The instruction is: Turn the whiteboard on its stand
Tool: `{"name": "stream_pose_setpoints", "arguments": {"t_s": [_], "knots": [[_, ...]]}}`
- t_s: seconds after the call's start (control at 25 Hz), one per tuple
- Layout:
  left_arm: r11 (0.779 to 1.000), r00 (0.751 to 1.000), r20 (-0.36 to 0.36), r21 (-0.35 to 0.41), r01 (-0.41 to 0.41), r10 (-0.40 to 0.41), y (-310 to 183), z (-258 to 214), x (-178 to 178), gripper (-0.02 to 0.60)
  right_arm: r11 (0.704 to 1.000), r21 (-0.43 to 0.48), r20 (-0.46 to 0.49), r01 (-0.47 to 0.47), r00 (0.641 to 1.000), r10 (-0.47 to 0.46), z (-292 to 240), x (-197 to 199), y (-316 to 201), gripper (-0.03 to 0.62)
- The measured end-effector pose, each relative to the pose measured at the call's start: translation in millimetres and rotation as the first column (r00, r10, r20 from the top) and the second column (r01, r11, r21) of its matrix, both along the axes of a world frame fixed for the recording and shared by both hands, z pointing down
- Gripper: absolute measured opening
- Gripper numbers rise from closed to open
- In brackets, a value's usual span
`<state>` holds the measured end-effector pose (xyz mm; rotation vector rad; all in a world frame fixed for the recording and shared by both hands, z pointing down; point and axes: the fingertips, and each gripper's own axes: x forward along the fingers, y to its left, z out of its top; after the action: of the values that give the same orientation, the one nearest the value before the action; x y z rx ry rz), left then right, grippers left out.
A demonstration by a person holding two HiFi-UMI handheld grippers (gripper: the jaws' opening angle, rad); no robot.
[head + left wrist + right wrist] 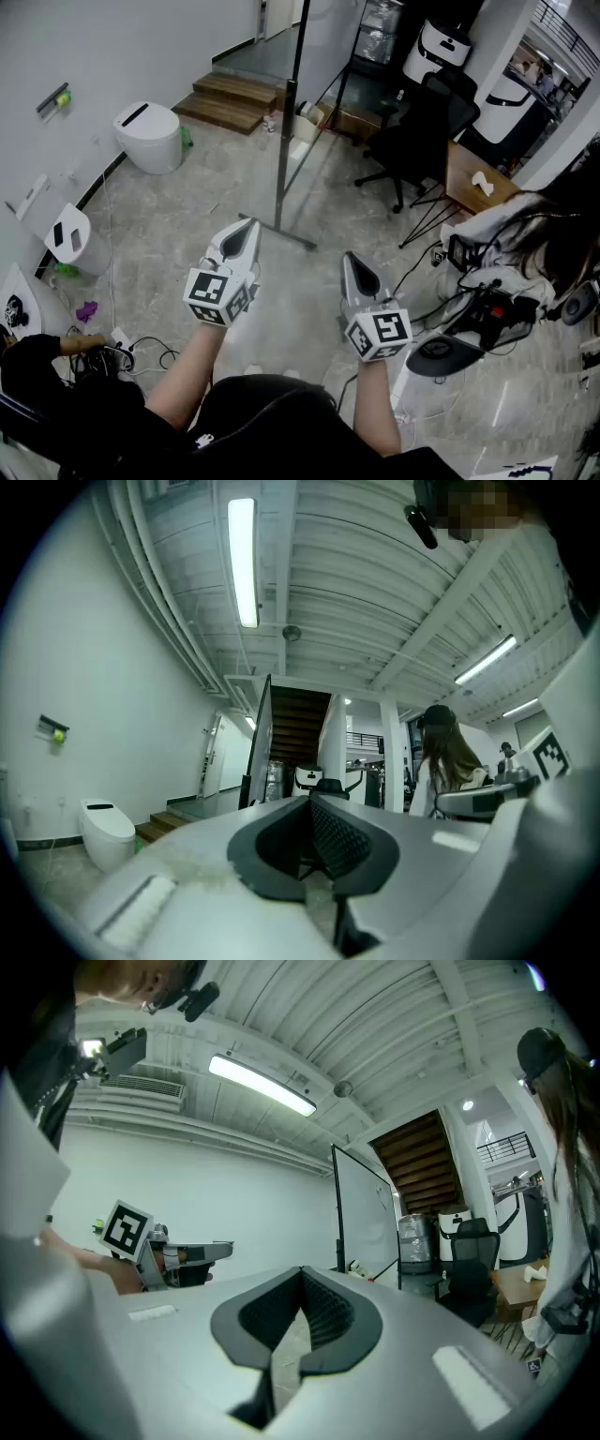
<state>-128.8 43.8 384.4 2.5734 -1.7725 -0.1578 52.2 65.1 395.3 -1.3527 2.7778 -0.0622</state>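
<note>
Whiteboard (pixel 292 66) edge-on on thin dark stand, far ahead, apart from both tongs, nearer left gripper (pixel 248 225) than right gripper (pixel 350 258). Both held level on bare forearms (pixel 192 361), side by side, pointing far. Jaws pressed together, nothing between. Grey smooth shells, black ribbed pads (pixel 323 1312).

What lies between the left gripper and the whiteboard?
Nothing stands there. The head view shows only bare floor between the left gripper and the whiteboard on its stand.
</note>
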Motion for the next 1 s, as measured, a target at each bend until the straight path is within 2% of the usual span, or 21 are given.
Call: {"name": "stream_pose_setpoints", "arguments": {"t_s": [0.44,0.68,0.8,1.0], "knots": [[1.0,1.0,0.006,-0.018,0.012,-0.012,7,4,11,0.003,1.0,-0.013,-0.005,0.01,1.0,-0.01,1,15,15,0.006],[0.999,1.0,0.002,-0.024,0.02,-0.02,11,5,17,0.003,1.0,-0.007,0.05,0.018,0.999,-0.018,-2,28,19,0.006],[0.999,0.999,0.003,-0.027,0.035,-0.035,11,1,20,0.003,1.0,-0.005,0.042,0.025,0.999,-0.025,-3,31,19,0.006],[0.999,0.998,0.044,-0.03,0.041,-0.039,11,14,30,0.003,0.999,-0.01,0.036,0.041,0.999,-0.04,3,38,17,0.006]]}}
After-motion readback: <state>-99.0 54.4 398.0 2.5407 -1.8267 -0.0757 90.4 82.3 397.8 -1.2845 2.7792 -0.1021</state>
